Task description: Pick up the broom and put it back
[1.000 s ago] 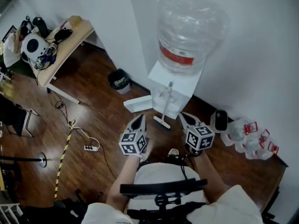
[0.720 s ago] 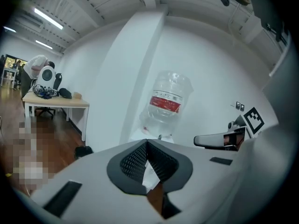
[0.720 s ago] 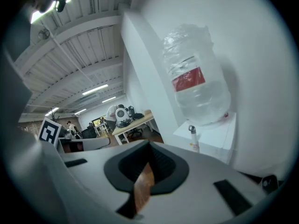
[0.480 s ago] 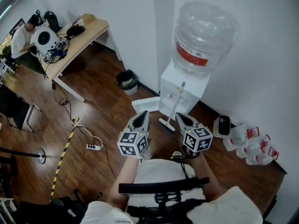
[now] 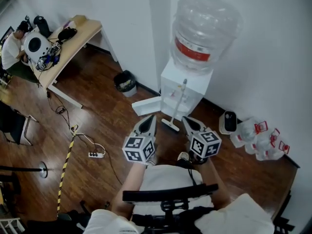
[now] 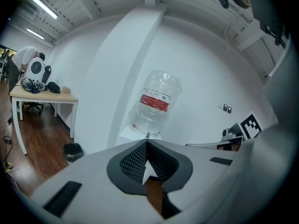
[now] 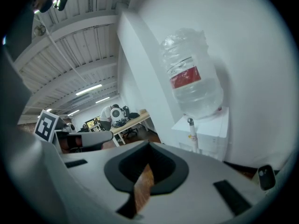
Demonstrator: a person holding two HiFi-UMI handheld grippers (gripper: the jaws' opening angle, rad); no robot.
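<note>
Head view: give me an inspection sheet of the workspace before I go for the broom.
Surface: dark wood floor.
Job's things: broom leans against the white water dispenser, head on the floor; not held.
Clutter: white dustpan left of the broom; black bin by the wall; clear plastic containers with red parts at the right wall.
Claws: left claw and right claw both shut, empty, pointing toward the broom, short of it.
Cables: power strip with its cord on the floor; yellow-black strip nearby.
Surroundings: desk with gear at upper left, a person beside it; white walls.
</note>
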